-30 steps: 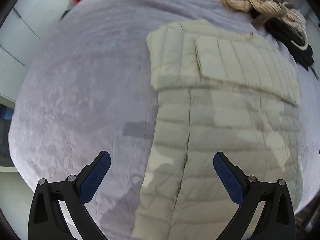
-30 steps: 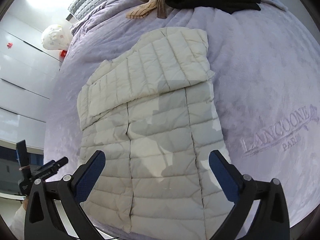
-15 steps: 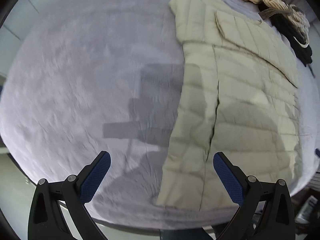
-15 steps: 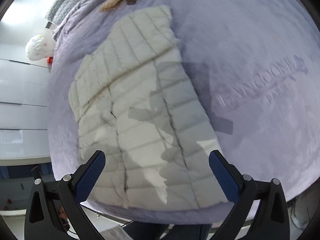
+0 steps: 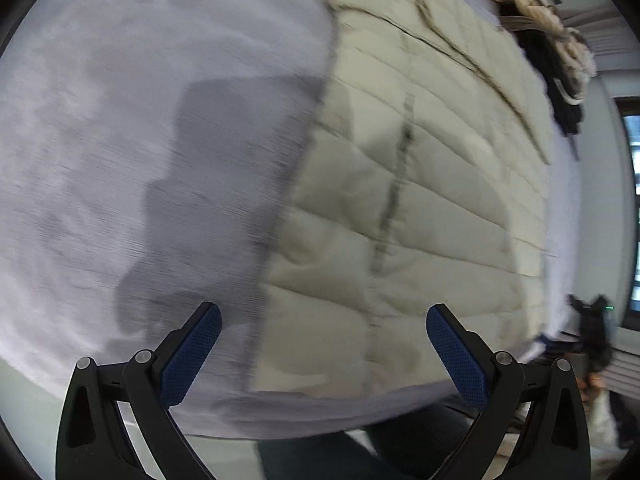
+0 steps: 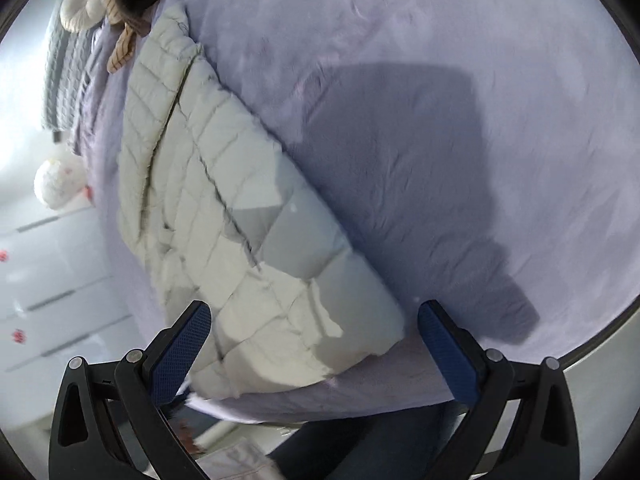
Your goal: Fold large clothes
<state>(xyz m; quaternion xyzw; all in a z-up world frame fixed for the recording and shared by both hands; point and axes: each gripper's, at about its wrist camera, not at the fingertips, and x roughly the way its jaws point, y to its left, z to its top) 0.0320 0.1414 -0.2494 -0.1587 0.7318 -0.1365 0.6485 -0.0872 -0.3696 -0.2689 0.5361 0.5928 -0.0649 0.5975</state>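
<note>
A cream quilted puffer jacket (image 5: pixel 420 184) lies flat on the lilac bedspread (image 5: pixel 120 140), sleeves folded across its upper part, hem at the bed's near edge. It also shows in the right wrist view (image 6: pixel 224 216). My left gripper (image 5: pixel 320 344) is open and empty, hovering over the jacket's lower left corner. My right gripper (image 6: pixel 312 340) is open and empty, over the jacket's lower right corner near the bed edge. Both views are blurred by motion.
A pile of striped beige and black clothes (image 5: pixel 552 40) lies beyond the jacket's collar. A round cream cushion (image 6: pixel 80 8) and a grey knitted throw (image 6: pixel 60 80) sit at the head of the bedspread (image 6: pixel 400 120). White drawers (image 6: pixel 48 280) stand beside the bed.
Both grippers have pulled back and dropped toward the near edge of the bed, now low over the jacket's hem corners. The left view swung left, the right view swung right. The jacket has not moved.
</note>
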